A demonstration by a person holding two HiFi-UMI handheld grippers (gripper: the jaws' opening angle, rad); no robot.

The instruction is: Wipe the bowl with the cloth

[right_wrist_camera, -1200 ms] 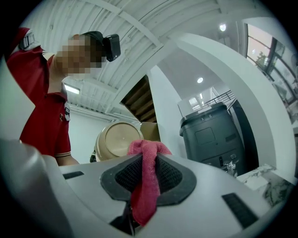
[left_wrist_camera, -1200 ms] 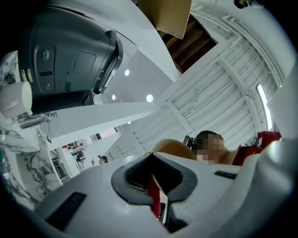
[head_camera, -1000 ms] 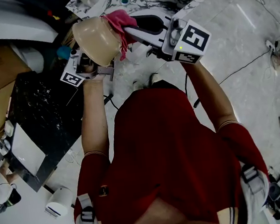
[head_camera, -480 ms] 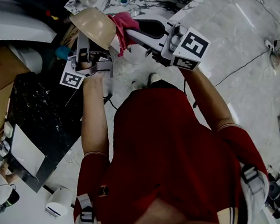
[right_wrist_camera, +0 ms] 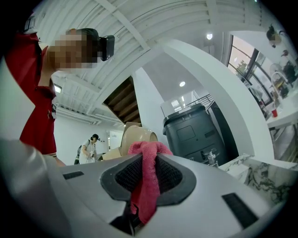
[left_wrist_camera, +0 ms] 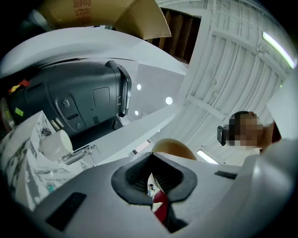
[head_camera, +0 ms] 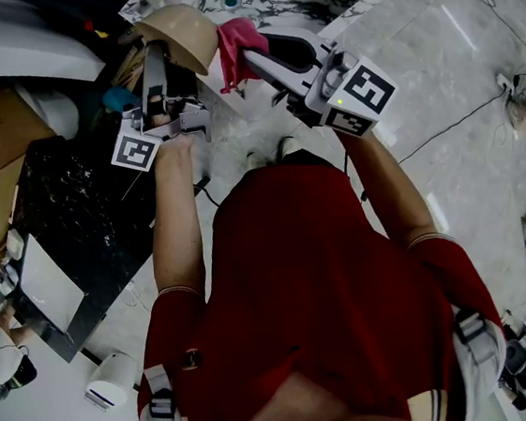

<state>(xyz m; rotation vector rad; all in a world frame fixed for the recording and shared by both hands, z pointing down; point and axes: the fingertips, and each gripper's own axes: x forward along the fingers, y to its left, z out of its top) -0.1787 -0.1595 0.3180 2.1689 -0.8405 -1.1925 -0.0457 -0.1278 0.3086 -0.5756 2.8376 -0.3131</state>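
Has drawn the cloth (head_camera: 238, 40), pinched in the right claw (head_camera: 247, 56), off the bowl (head_camera: 176, 31) to just beside its rim, keeping the left claw (head_camera: 157, 58) clamped on that raised bowl, probably closing one wiping pass.

The bowl (head_camera: 175, 31), held in the left gripper (head_camera: 155, 55), has climbed toward twelve o'clock over the last second. It was pressed hard against the cloth (head_camera: 240, 41) and now sits beside it. The cloth, pinched in the right gripper (head_camera: 250, 55), has edged toward three o'clock. Whether it still brushes the rim, I can't quite tell from the head view.
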